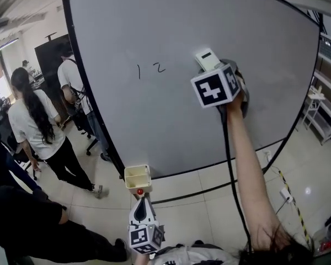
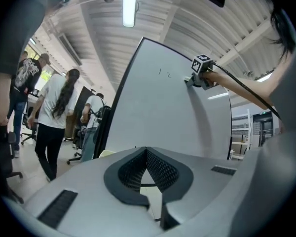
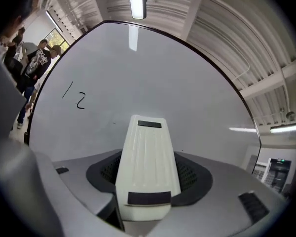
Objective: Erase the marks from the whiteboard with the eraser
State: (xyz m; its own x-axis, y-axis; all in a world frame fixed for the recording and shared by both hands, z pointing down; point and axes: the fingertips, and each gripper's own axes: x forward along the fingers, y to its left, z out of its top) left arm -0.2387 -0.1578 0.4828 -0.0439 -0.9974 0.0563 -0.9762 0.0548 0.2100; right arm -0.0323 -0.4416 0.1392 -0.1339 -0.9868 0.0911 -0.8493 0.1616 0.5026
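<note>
Pointing lengthwise at whiteboard: eraser

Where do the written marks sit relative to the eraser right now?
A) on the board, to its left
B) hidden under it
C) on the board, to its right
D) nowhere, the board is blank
A: in the right gripper view the marks stand on the whiteboard to the left of the eraser, clear of it, while the right gripper clamps the eraser.
</note>
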